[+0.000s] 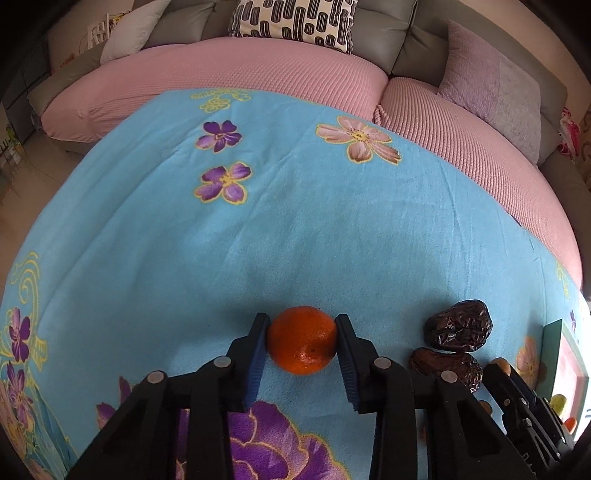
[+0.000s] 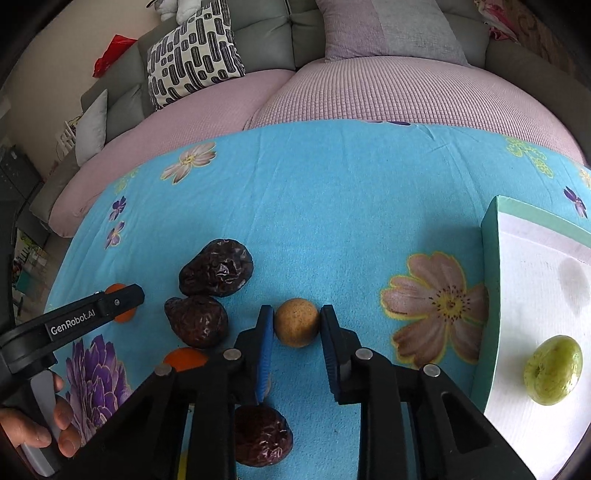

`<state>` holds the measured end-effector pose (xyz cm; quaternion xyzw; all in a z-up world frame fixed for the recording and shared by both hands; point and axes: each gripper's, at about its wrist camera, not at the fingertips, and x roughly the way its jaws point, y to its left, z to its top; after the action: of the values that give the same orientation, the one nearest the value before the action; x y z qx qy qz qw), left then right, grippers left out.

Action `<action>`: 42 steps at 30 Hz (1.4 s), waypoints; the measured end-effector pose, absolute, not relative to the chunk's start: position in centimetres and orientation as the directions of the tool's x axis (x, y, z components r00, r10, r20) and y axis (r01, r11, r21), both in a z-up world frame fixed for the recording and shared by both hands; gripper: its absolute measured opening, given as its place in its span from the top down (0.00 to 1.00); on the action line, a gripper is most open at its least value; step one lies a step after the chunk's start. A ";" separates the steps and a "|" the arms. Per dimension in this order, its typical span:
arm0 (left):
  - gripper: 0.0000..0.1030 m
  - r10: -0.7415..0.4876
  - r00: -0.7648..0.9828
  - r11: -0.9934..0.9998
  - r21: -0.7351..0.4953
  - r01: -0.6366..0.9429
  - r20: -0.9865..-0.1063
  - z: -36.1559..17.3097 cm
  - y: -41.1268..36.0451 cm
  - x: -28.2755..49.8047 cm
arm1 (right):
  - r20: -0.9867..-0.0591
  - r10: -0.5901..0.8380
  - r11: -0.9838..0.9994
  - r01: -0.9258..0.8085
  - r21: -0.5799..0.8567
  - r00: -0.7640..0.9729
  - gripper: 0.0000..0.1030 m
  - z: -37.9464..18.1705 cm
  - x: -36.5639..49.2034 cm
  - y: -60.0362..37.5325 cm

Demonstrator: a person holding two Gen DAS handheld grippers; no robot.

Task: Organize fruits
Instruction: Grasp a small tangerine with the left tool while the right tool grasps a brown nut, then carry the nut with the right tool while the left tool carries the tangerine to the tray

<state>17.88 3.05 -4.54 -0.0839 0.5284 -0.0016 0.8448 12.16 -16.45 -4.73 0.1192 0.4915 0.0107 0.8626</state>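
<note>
My left gripper [image 1: 301, 341] is shut on a small orange mandarin [image 1: 302, 339] that rests on the blue flowered blanket [image 1: 295, 229]. Two dark wrinkled dates [image 1: 458, 325] lie to its right. My right gripper [image 2: 297, 326] is shut on a round tan longan [image 2: 296, 322] on the blanket. The two dates also show in the right wrist view [image 2: 216, 267], left of the longan, and a third date [image 2: 260, 435] lies under the right gripper. A green fruit [image 2: 552, 369] lies in a white tray with a teal rim [image 2: 489, 258] at right. The left gripper [image 2: 125, 299] shows at left, holding the mandarin.
Another orange fruit [image 2: 184, 358] lies beside the lower date. A pink-covered sofa seat [image 1: 258, 70] borders the blanket's far edge, with a black-and-white cushion [image 1: 295, 18] and a lilac cushion [image 1: 491, 81]. The tray edge [image 1: 552, 354] shows at far right.
</note>
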 end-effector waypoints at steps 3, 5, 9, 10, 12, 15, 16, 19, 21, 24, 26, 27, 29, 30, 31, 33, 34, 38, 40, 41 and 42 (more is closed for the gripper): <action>0.64 -0.112 0.445 0.983 -0.166 -0.082 -0.888 -4.3 3.1 17.8 | -0.847 0.136 0.973 0.094 0.213 0.514 0.75 -4.6 12.0 -16.3; 0.64 -0.131 0.453 0.979 -0.188 -0.083 -0.882 -3.9 3.3 17.8 | -0.845 0.140 0.971 0.095 0.220 0.516 0.75 -4.3 11.8 -16.5; 0.64 -0.148 0.488 0.977 -0.205 -0.065 -0.860 -2.2 3.1 17.3 | -0.835 0.147 0.966 0.106 0.237 0.530 0.75 -3.6 11.4 -17.0; 0.64 -0.158 0.496 0.975 -0.214 -0.058 -0.854 -1.7 3.0 17.1 | -0.830 0.148 0.964 0.111 0.243 0.537 0.75 -3.3 11.2 -17.2; 0.64 -0.170 0.510 0.974 -0.223 -0.043 -0.843 -0.7 2.8 16.7 | -0.821 0.145 0.959 0.125 0.253 0.553 0.75 -2.5 10.8 -17.8; 0.64 -0.192 0.528 0.971 -0.237 -0.018 -0.827 0.6 2.2 16.1 | -0.804 0.136 0.952 0.147 0.267 0.579 0.75 -1.0 10.0 -19.0; 0.64 -0.204 0.532 0.969 -0.246 -0.009 -0.822 1.0 2.0 15.9 | -0.796 0.138 0.950 0.150 0.275 0.590 0.75 -0.6 9.7 -19.4; 0.64 -0.231 0.542 0.965 -0.262 0.020 -0.808 1.9 1.4 15.1 | -0.783 0.117 0.949 0.162 0.269 0.610 0.75 0.8 8.7 -20.3; 0.64 -0.238 0.551 0.964 -0.262 0.038 -0.800 2.6 0.9 14.6 | -0.780 0.099 0.950 0.174 0.258 0.619 0.75 1.7 8.0 -20.9; 0.64 -0.262 0.558 0.960 -0.273 0.066 -0.787 3.3 0.3 13.9 | -0.784 0.063 0.950 0.203 0.236 0.617 0.75 2.6 6.9 -21.6; 0.64 -0.281 0.552 0.955 -0.285 0.081 -0.785 3.5 -0.1 13.5 | -0.784 0.039 0.947 0.228 0.227 0.619 0.75 3.1 6.1 -22.3; 0.64 -0.291 0.547 0.952 -0.294 0.086 -0.785 3.5 -0.2 13.3 | -0.781 0.033 0.944 0.237 0.230 0.624 0.75 3.2 5.7 -22.6; 0.64 -0.311 0.535 0.946 -0.310 0.094 -0.786 3.5 -0.6 13.0 | -0.781 0.015 0.941 0.255 0.222 0.624 0.75 3.3 4.7 -23.2; 0.64 -0.319 0.530 0.944 -0.316 0.099 -0.786 3.5 -0.9 12.8 | -0.784 -0.002 0.940 0.268 0.210 0.621 0.75 3.3 4.1 -23.5; 0.64 -0.325 0.527 0.942 -0.318 0.107 -0.785 3.6 -1.2 12.7 | -0.786 -0.016 0.939 0.278 0.200 0.618 0.75 3.3 3.6 -23.8; 0.64 -0.334 0.527 0.940 -0.314 0.129 -0.782 3.9 -2.0 12.2 | -0.792 -0.030 0.932 0.303 0.199 0.610 0.75 3.2 2.5 -24.6; 0.64 -0.337 0.526 0.940 -0.310 0.142 -0.781 4.0 -2.4 11.9 | -0.794 -0.033 0.926 0.318 0.205 0.607 0.75 3.2 2.0 -25.1; 0.64 -0.373 0.511 0.928 -0.309 0.209 -0.774 4.5 -4.8 10.9 | -0.805 -0.069 0.902 0.382 0.202 0.589 0.75 3.1 0.5 -27.4; 0.64 -0.394 0.493 0.918 -0.307 0.251 -0.776 4.6 -6.5 10.3 | -0.808 -0.095 0.889 0.415 0.194 0.581 0.75 3.0 0.0 -28.7; 0.64 -0.405 0.482 0.912 -0.307 0.272 -0.777 4.6 -7.3 10.0 | -0.810 -0.103 0.881 0.431 0.195 0.577 0.75 3.0 -0.3 -29.4; 0.64 -0.417 0.468 0.905 -0.307 0.295 -0.779 4.6 -8.2 9.7 | -0.813 -0.108 0.873 0.445 0.197 0.572 0.75 2.8 -0.5 -30.1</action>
<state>9.74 -8.24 4.58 -0.0648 0.4716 -0.2085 0.8544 -0.54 -30.07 2.85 0.1943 0.4339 -0.1599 0.8651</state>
